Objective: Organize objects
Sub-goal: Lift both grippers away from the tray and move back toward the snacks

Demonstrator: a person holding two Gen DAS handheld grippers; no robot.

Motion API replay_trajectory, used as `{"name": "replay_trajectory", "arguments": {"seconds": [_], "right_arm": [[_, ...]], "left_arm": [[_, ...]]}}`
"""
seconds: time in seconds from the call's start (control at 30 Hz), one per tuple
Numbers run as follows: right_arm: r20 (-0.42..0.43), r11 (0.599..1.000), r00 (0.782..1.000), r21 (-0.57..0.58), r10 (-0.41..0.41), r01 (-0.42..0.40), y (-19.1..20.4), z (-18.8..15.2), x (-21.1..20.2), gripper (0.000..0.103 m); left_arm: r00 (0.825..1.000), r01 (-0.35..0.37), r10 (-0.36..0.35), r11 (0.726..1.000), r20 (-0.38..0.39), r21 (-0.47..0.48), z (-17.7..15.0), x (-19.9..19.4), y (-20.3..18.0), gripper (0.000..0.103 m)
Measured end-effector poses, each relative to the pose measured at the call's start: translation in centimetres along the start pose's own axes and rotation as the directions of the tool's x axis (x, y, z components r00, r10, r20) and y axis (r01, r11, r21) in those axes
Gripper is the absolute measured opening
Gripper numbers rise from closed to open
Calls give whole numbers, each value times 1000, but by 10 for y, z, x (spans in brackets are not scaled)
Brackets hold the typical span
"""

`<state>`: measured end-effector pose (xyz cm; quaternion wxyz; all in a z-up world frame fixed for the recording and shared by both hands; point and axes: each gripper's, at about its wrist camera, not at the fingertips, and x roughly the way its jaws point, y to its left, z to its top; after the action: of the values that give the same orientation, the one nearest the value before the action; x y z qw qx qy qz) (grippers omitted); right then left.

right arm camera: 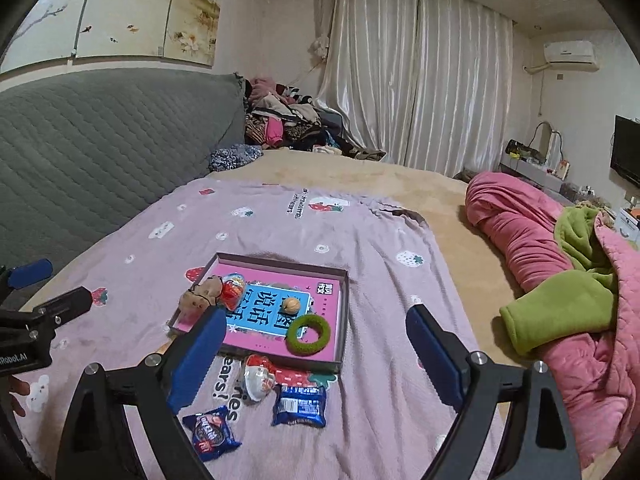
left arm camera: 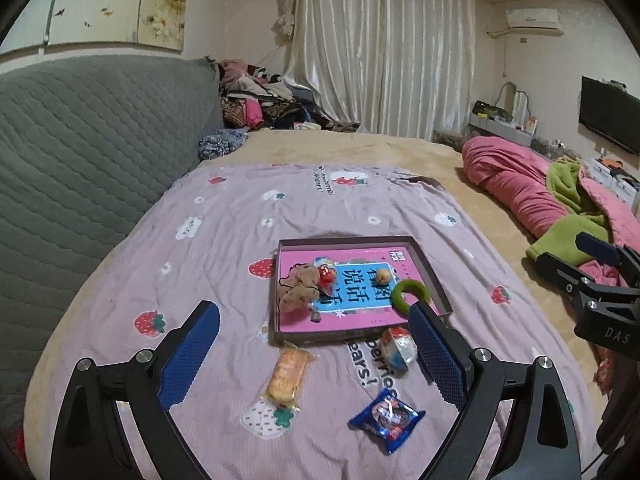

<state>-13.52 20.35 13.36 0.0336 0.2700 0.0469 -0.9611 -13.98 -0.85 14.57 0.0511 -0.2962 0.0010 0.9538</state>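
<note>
A shallow grey box (left arm camera: 424,264) lined with a pink book lies on the lilac strawberry sheet (left arm camera: 224,248). Inside it are a brown plush toy (left arm camera: 298,284), a red egg toy (left arm camera: 326,276), a walnut (left arm camera: 383,275) and a green ring (left arm camera: 408,292). In front of the box lie an orange biscuit packet (left arm camera: 288,376), a white and red egg toy (left arm camera: 398,346), a blue cookie packet (left arm camera: 388,420) and a second blue packet (right arm camera: 300,406). My left gripper (left arm camera: 313,307) and right gripper (right arm camera: 316,313) hover above these loose things, both open and empty.
A grey quilted headboard (left arm camera: 80,152) runs along the left. Heaped clothes (left arm camera: 264,96) sit at the bed's far corner. A rolled pink quilt (right arm camera: 520,232) and a green blanket (right arm camera: 560,308) lie to the right. Curtains (right arm camera: 420,80) hang behind.
</note>
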Motion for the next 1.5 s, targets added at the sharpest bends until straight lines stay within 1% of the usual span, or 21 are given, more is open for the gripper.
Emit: {"name": "replay_trajectory", "arguments": {"seconds": [0.27,0.43,0.9,1.2,1.5], "right_arm": [[5,1000,1000,-19,5,-5,3,-7,-30,92],[10,1000,1000,-15,14,-14,3,-12,-46,93],[-10,1000,1000,-25,15,-15,7,-35,-66,94],[-36,1000,999,-24,20,-21,5,-50,-65,94],[-70,999,997,-23,20,-22,0,-67,-58,94]], "left_arm": [[1000,13,-13,1000,7,11,-12,-34,-12,96],[1000,3,-3,1000,-2,21,-20,-47,-18,96],[997,6,-3,999,-73,48,-55,-45,-31,96],[997,10,-4,998,-77,68,-66,-53,-44,96],[994,15,-6,997,-111,79,-79,-43,-53,96]]}}
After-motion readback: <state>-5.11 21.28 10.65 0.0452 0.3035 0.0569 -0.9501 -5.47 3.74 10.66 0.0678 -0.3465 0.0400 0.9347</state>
